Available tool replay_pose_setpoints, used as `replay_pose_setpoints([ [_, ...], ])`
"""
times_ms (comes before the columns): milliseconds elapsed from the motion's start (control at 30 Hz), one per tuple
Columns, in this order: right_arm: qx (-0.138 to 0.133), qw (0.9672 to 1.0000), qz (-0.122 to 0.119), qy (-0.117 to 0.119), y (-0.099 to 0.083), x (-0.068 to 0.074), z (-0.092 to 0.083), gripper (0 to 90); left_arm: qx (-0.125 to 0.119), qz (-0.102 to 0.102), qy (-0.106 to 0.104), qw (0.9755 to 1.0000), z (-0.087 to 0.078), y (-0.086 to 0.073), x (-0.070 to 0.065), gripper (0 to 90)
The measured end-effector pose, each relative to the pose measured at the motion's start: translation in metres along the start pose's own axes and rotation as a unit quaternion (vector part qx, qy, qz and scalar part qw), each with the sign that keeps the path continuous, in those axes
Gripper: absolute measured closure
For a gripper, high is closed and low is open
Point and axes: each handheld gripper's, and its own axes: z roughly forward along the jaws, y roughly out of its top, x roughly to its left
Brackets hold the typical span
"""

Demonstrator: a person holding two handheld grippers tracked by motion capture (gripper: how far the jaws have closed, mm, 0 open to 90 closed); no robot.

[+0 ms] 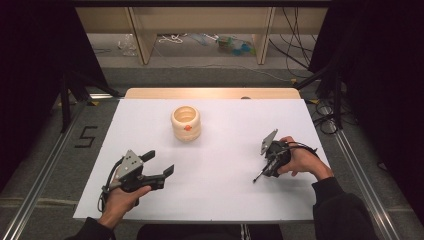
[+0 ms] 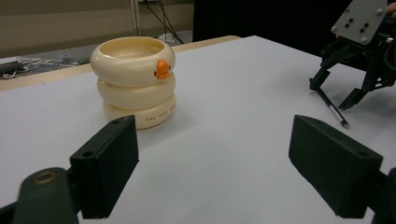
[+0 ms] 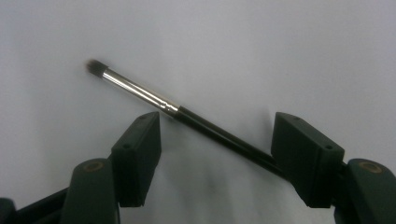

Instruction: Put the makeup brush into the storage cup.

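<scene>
A cream pot (image 1: 185, 122) shaped like three stacked rings, with a small orange beak, stands upright at the table's middle back; the left gripper view has this pot (image 2: 135, 84) ahead and to the left. A thin black brush (image 3: 187, 114) with a silver ferrule lies on the white table. My right gripper (image 3: 217, 135) is open and tipped down over it, one jaw on each side of the handle, whose end is hidden behind the right jaw. The brush (image 1: 259, 175) pokes out below that gripper (image 1: 267, 167). My left gripper (image 1: 160, 163) is open, empty, at front left.
The white table top (image 1: 225, 140) spreads between the two hands, with its wooden back edge (image 1: 210, 93) beyond the pot. Metal rails run along both sides of the table, and cables lie on the floor at the right (image 1: 327, 117).
</scene>
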Motion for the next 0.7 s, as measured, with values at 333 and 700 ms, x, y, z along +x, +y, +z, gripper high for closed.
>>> replay_pose_setpoints([
  [333,0.003,0.9996,0.023,0.018,0.0004,-0.0007,-0.0004,47.6,-0.002,-0.009,0.000,1.0000,0.0009,-0.0002,-0.0016,16.0],
  [700,0.027,0.9993,0.020,0.013,0.0080,0.0051,-0.0017,64.5,-0.001,-0.008,-0.001,1.0000,0.0006,0.0000,-0.0014,16.0],
])
